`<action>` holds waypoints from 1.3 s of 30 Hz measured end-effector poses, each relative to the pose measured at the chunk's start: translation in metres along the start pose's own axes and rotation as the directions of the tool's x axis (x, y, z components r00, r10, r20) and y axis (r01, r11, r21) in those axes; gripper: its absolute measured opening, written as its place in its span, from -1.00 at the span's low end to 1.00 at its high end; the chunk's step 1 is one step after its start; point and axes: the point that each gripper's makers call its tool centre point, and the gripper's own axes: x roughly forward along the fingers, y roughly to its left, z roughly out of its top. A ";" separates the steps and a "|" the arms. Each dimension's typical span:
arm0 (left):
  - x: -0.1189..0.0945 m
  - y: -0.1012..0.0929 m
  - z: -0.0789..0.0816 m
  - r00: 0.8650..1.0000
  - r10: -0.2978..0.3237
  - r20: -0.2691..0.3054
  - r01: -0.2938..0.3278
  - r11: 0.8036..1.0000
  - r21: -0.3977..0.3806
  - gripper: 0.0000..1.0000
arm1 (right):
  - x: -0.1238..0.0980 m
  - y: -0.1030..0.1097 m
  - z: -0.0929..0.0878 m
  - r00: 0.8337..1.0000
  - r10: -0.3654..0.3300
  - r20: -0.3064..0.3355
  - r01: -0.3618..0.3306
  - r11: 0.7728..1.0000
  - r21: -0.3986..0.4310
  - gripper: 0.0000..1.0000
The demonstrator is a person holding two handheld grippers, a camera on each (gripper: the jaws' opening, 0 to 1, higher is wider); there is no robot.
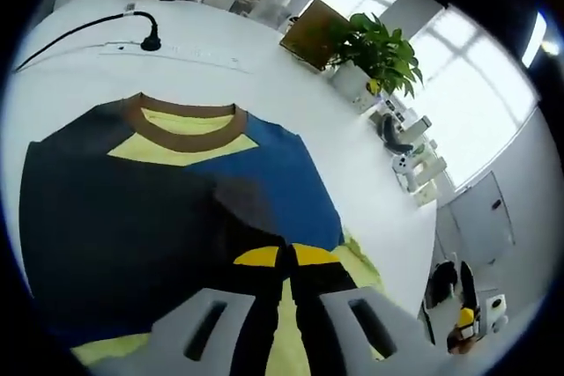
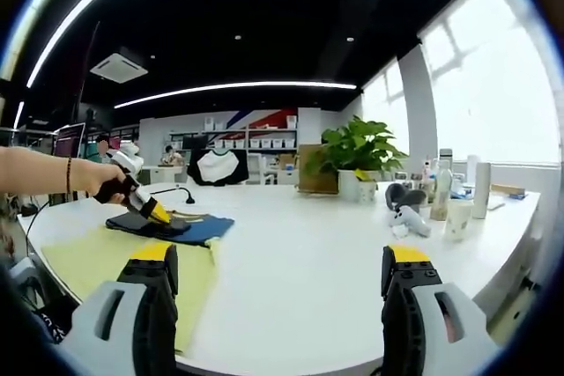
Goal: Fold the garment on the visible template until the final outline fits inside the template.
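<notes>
Garment (image 1: 176, 209) part-folded on yellow template (image 2: 115, 266); left gripper (image 1: 286, 257) pinched on fabric, right gripper (image 2: 282, 270) wide open, empty. More folds likely.

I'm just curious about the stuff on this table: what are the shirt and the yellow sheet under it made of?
The shirt looks like soft knit fabric: matte, with a ribbed brown collar. The yellow sheet, the template, lies flat and dull; thin cloth or paper, I cannot tell which. The table looks smooth, white and slightly glossy.

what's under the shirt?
The yellow template lies under the shirt, on the white table. It shows past the hem; the part beneath the shirt is covered.
</notes>
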 end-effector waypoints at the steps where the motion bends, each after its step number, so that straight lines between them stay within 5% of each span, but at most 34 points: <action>1: 0.000 -0.002 0.003 1.000 0.002 -0.005 -0.002 1.000 0.013 -0.94 | 0.000 0.000 -0.001 1.000 -0.001 -0.002 0.001 1.000 0.003 0.98; 6: 0.003 -0.012 0.010 1.000 0.013 -0.017 -0.011 0.996 0.086 -0.94 | 0.000 0.000 0.001 1.000 -0.002 0.000 0.002 1.000 0.000 0.98; 11: 0.015 -0.013 0.008 0.996 0.068 -0.052 -0.055 0.971 0.232 -0.94 | 0.001 0.000 -0.002 1.000 -0.003 -0.011 0.003 1.000 -0.001 0.98; 17: 0.033 -0.017 0.000 0.991 0.113 -0.069 -0.076 0.911 0.404 -0.93 | 0.000 -0.001 -0.001 1.000 -0.005 -0.007 0.005 1.000 -0.003 0.98; 20: 0.040 -0.016 -0.001 0.987 0.150 -0.062 -0.100 0.865 0.492 -0.93 | 0.000 -0.002 -0.002 1.000 -0.010 -0.009 0.009 1.000 -0.001 0.98; 36: 0.063 -0.027 -0.007 0.996 0.070 -0.061 -0.021 0.812 0.583 -0.91 | 0.003 -0.003 -0.007 1.000 -0.008 -0.025 0.008 1.000 0.006 0.98; 39: 0.067 -0.027 -0.009 0.996 0.064 -0.061 -0.017 0.816 0.578 -0.91 | 0.003 -0.004 -0.009 0.999 -0.011 -0.030 0.011 1.000 0.008 0.98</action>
